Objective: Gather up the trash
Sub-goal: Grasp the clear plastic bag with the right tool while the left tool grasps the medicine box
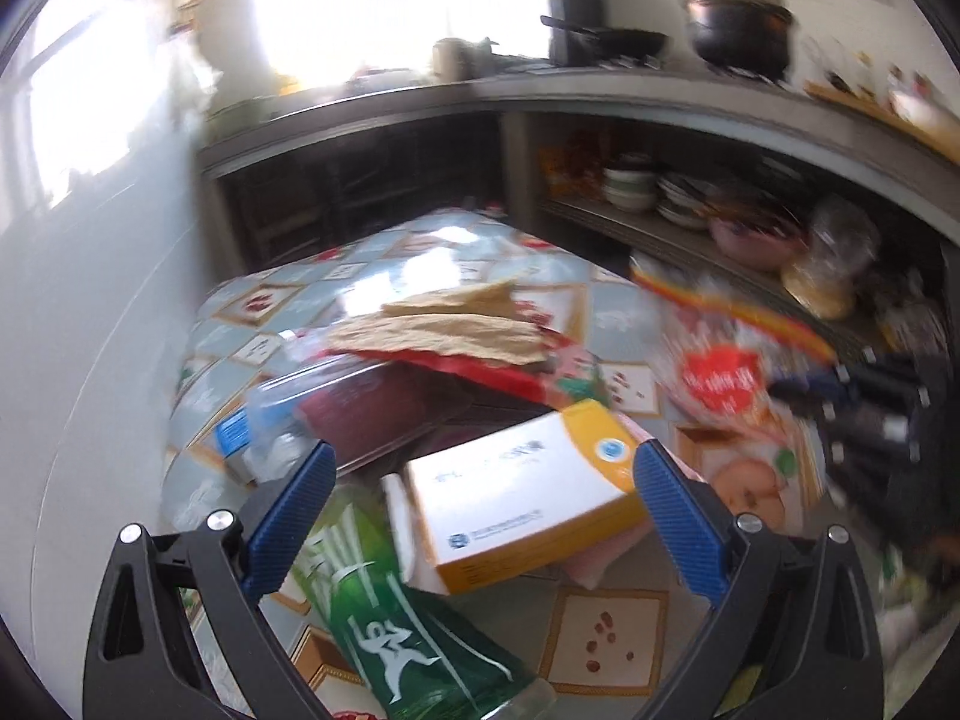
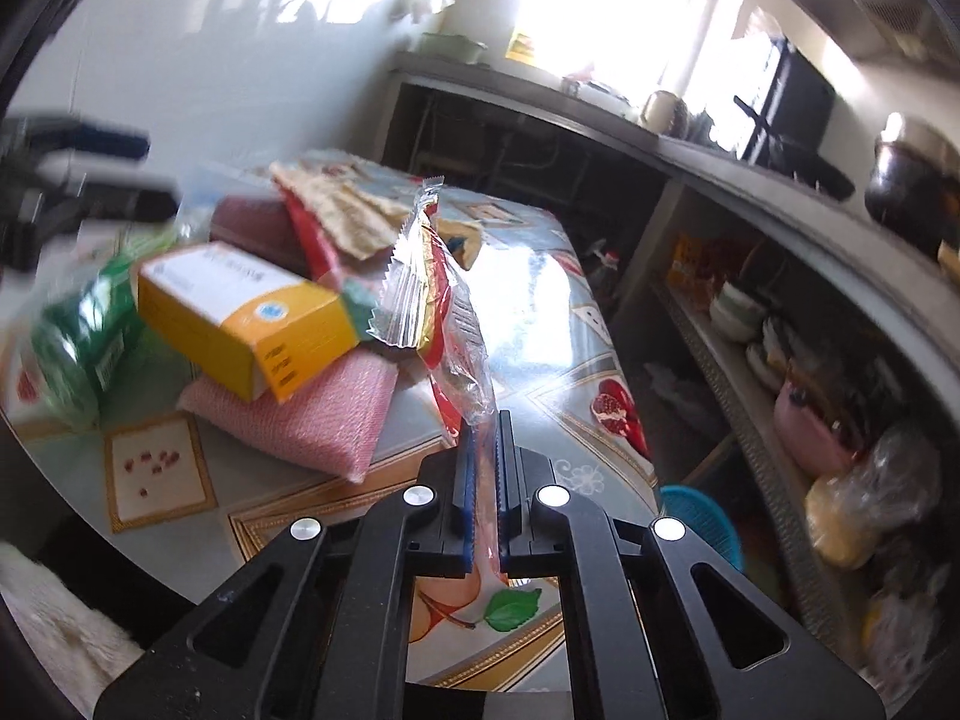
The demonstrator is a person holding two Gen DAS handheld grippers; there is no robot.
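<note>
On a kitchen table (image 1: 606, 648) covered in a patterned fruit-print cloth, beside a grey counter (image 1: 600, 90) with open shelves of bowls (image 1: 630, 186) and a black pot (image 1: 741, 30) on top, a heap of trash lies under bright window light. At the left, the left gripper (image 1: 483, 474) is spread wide, its blue fingers (image 1: 288, 528) either side of a yellow and white box (image 1: 528, 498), not visibly touching it; a green bottle (image 1: 390, 618) lies just below. The box rests on a pink cloth (image 2: 300, 414). At the right, the right gripper (image 2: 487, 438) is pressed together, pinching a clear and red wrapper (image 2: 444, 294) that stands up from its tips above the table. Only the right wrist view shows a blue basket (image 2: 702, 516) past the table's edge; only the left view shows a clear plastic bottle (image 1: 282, 420) behind the left finger.
</note>
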